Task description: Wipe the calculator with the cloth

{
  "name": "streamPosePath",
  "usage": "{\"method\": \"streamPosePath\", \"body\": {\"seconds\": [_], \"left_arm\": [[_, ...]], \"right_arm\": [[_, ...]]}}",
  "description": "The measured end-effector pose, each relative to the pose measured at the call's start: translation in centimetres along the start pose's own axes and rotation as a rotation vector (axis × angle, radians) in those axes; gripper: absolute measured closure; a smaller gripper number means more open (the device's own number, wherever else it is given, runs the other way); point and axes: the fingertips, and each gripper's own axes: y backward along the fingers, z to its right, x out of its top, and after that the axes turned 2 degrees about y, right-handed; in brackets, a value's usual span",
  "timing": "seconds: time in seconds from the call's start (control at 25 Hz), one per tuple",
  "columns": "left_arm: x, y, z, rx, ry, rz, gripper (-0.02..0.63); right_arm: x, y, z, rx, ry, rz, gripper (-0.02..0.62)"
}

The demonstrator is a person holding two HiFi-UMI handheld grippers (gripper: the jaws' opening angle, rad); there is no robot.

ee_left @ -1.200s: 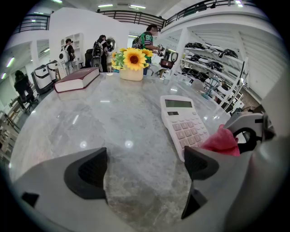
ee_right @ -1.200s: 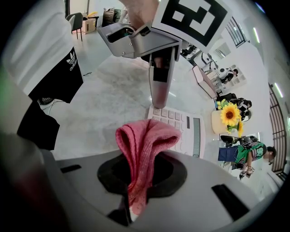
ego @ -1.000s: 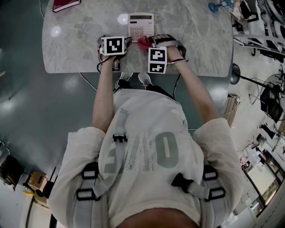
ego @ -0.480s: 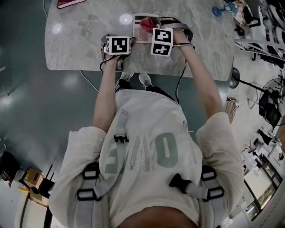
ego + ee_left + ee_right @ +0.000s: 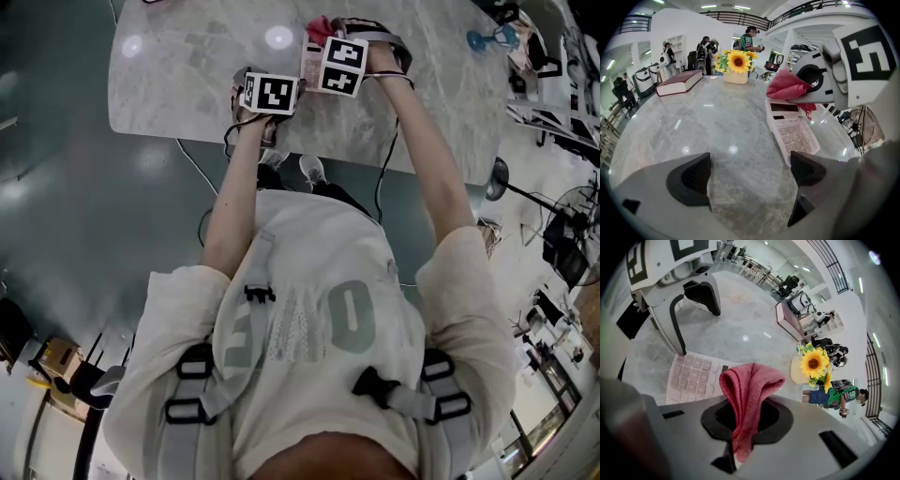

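Calculator (image 5: 792, 131) seemingly beneath cloth (image 5: 746, 387) pinched in right tongs (image 5: 746, 422).

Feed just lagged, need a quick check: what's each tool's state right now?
Left tool: open, nothing between its jaws.
Right tool: shut on the red cloth, over the calculator.

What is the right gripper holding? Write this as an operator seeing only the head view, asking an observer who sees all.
Observer: The right gripper is shut on a crumpled pink-red cloth.
Operator: Over what?
Observer: Left gripper view shows it above the display end of the pale rectangular calculator; contact unclear.
Operator: And the other gripper?
Observer: The left gripper is open, only grey marble tabletop between its jaws.
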Motion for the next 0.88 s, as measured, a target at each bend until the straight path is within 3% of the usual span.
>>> {"method": "streamPosePath", "body": {"seconds": [0.48,0.64,0.88], "left_arm": [[0.0,-0.1,-0.2,-0.005,-0.005,0.011,0.087],[0.0,0.1,-0.3,-0.002,-0.004,0.01,0.087],[0.0,0.2,-0.2,-0.005,-0.012,0.021,0.089]], "right_arm": [[0.5,-0.8,-0.2,-0.039,0.014,-0.045,0.54],[1.0,-0.5,-0.5,-0.028,0.002,-0.033,0.54],[1.7,-0.5,-3.4,0.01,0.072,-0.026,0.54]]}}
